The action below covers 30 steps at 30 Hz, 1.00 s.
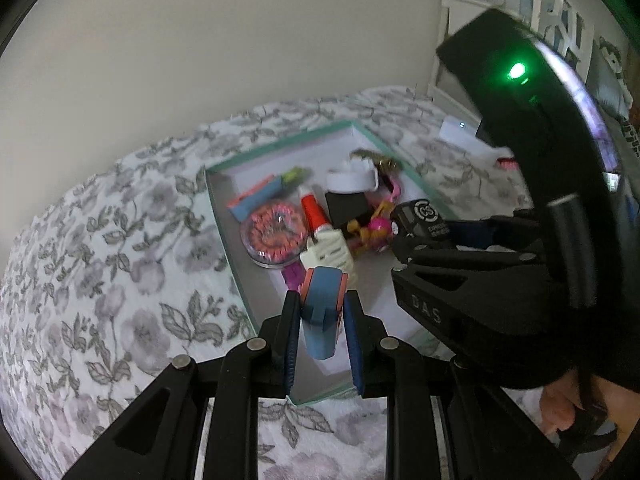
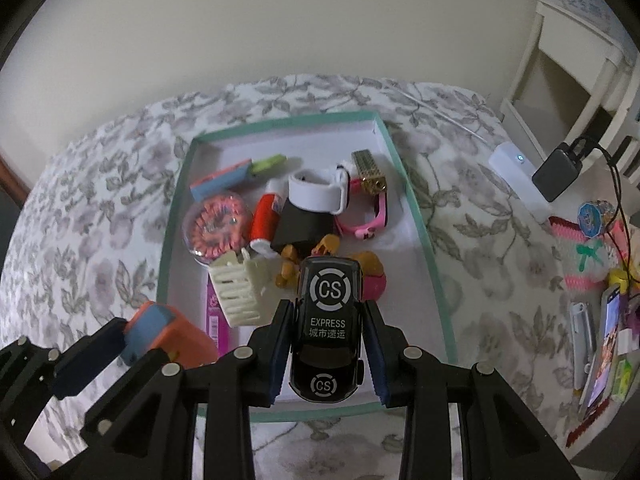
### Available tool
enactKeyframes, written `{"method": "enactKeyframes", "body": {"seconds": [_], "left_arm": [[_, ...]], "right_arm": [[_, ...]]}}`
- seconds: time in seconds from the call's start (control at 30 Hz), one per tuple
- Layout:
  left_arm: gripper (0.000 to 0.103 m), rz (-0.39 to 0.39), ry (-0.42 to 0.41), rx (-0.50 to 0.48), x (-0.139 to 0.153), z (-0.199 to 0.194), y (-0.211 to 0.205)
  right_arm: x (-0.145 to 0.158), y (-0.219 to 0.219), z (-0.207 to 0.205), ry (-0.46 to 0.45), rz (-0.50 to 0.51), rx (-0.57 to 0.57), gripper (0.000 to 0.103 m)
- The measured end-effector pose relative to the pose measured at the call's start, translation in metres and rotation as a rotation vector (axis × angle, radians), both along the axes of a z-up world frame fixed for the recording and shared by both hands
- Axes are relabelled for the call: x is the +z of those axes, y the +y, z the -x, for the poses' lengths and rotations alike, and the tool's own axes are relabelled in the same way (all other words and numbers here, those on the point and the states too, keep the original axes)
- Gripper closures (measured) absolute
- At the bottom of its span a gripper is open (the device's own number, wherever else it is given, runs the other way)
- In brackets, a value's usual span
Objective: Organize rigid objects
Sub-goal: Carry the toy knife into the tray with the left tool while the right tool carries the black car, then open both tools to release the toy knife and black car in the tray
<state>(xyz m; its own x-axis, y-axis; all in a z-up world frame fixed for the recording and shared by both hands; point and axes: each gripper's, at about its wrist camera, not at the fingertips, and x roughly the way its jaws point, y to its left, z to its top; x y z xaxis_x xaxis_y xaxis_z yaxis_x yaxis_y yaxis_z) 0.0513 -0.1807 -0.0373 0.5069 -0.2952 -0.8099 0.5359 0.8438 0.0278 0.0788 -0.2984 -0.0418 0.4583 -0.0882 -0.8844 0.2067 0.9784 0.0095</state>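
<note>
1. Left gripper (image 1: 322, 322): angled steeply downward over the near-left part of a teal-rimmed box (image 1: 218, 216); its two blue pads are clamped on one blue-and-orange block (image 1: 322, 312), held above the box floor.
2. Right gripper (image 2: 328, 344): also pitched steeply down, over the near edge of the box; its pads are closed on the flanks of one black toy car (image 2: 328, 320) marked "CS EXPRESS", nose toward the camera.
3. The box lies on a floral bedcover (image 2: 100, 200), far edge toward the wall.
4. Box contents, counted: one second blue-and-orange block (image 2: 222, 178) at the far-left corner; one round pink-and-orange case (image 2: 216, 226); one red-and-white tube (image 2: 266, 220); one white slatted basket (image 2: 242, 292); one white band (image 2: 316, 190); one pink watch (image 2: 372, 220); one gold brick (image 2: 370, 174).
5. A hand (image 1: 560, 408) grips the right tool's handle, partly hidden.
</note>
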Motion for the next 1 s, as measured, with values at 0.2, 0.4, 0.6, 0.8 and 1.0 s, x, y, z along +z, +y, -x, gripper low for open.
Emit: {"method": "enactKeyframes", "body": {"seconds": [0.2, 0.4, 0.6, 0.8, 1.0], "left_arm": [[0.08, -0.001, 0.025, -0.006, -0.012, -0.006, 0.001], [0.079, -0.034, -0.003, -0.007, -0.018, -0.008, -0.001], [0.078, -0.054, -0.008, 0.014, -0.025, -0.016, 0.002], [0.072, -0.061, 0.007, 0.039, -0.035, -0.024, 0.007], [0.064, -0.078, 0.025, 0.041, -0.043, -0.026, 0.008]], "right_arm": [[-0.013, 0.003, -0.004, 0.042, -0.001, 0.016, 0.066], [-0.02, 0.002, -0.005, 0.058, -0.018, 0.008, 0.066], [-0.026, 0.002, -0.006, 0.074, -0.023, 0.007, 0.066], [-0.033, 0.001, -0.008, 0.098, -0.028, 0.006, 0.066], [-0.042, 0.002, -0.008, 0.127, -0.026, 0.019, 0.065]]}}
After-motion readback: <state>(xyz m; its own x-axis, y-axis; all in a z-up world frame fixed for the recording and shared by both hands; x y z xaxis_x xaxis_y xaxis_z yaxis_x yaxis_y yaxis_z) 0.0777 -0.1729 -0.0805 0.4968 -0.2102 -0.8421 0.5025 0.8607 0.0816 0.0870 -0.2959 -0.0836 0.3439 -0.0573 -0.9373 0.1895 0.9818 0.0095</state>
